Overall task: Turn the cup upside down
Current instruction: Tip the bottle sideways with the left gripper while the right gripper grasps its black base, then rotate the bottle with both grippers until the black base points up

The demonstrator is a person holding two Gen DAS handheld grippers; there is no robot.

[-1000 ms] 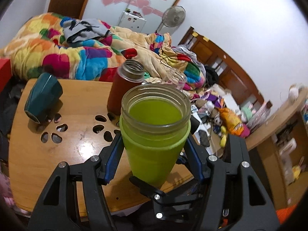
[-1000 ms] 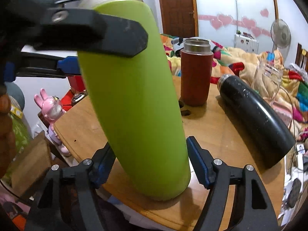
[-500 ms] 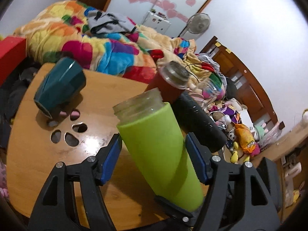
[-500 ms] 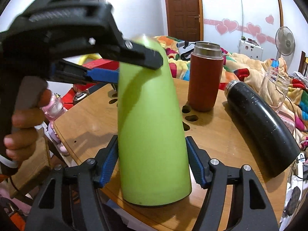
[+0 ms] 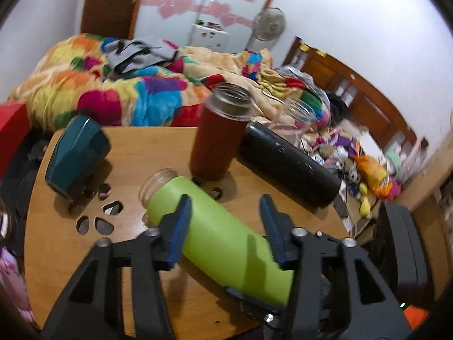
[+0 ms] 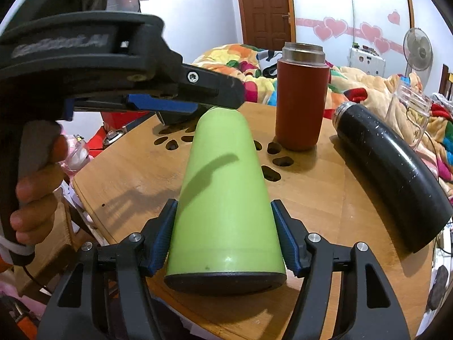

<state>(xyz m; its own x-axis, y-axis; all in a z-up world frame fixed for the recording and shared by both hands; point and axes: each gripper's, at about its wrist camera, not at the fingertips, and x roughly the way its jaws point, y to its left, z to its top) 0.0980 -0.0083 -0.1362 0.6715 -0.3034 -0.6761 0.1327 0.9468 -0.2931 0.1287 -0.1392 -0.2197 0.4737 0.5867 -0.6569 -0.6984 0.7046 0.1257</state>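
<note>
The green cup (image 5: 220, 235) with a clear glass rim (image 5: 158, 182) is tipped far over, mouth pointing away and down toward the wooden table (image 5: 56, 243). My right gripper (image 6: 226, 240) is shut on the green cup (image 6: 223, 198) near its black base, pads against both sides. My left gripper (image 5: 223, 223) straddles the cup's middle from above; its left pad touches the cup and the right pad stands a little off. The left gripper also shows in the right wrist view (image 6: 158, 104), above the cup's far end.
A red flask (image 6: 300, 99) stands upright behind the cup. A black flask (image 6: 390, 170) lies on its side at the right. A teal cup (image 5: 73, 153) lies at the table's left. A clear glass jar (image 6: 410, 113) stands at the far right. Cut-out holes (image 5: 96, 221) pierce the tabletop.
The green cup has gone from upright to tipped far over, mouth swinging away and downward. The left gripper has come off its grip and now stands open over the cup.
</note>
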